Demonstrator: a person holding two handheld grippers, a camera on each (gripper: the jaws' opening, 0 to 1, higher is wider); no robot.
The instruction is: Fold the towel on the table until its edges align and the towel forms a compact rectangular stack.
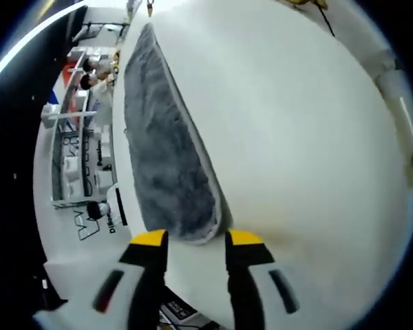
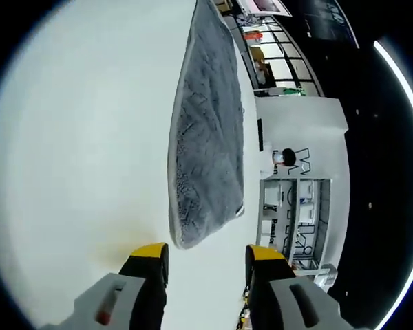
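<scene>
**Ana:** Left gripper view first. Where is the towel (image 1: 168, 144)?

**Ben:** It lies flat on the white table (image 1: 296, 137), a grey, fuzzy cloth with a pale hem. In this view it runs as a long strip from the upper left down to a rounded corner just ahead of the left gripper (image 1: 197, 242). One long side lies close along the table edge.

**Ana:** And the tongs there?

**Ben:** Apart. Two white jaws with yellow tips and black pads, with bare table showing between them. The towel's near corner sits just beyond the tips, nearly level with them; I cannot tell whether it touches them. Nothing is clamped.

**Ana:** Right gripper view?

**Ben:** Same towel (image 2: 210, 137), seen from the other end. It stretches from the top of the view down to a rounded corner near the right gripper (image 2: 208, 256). Its surface shows soft wrinkles, and it looks spread in one layer, though I cannot be sure.

**Ana:** Those jaws?

**Ben:** Also spread, with nothing between them but table (image 2: 76, 137). The towel corner lies just short of the gap.

**Ana:** What is past the table?

**Ben:** White shelving (image 1: 76, 158) with boxes in the left gripper view, and a white rack with black lettering (image 2: 296, 206) in the right gripper view.
</scene>
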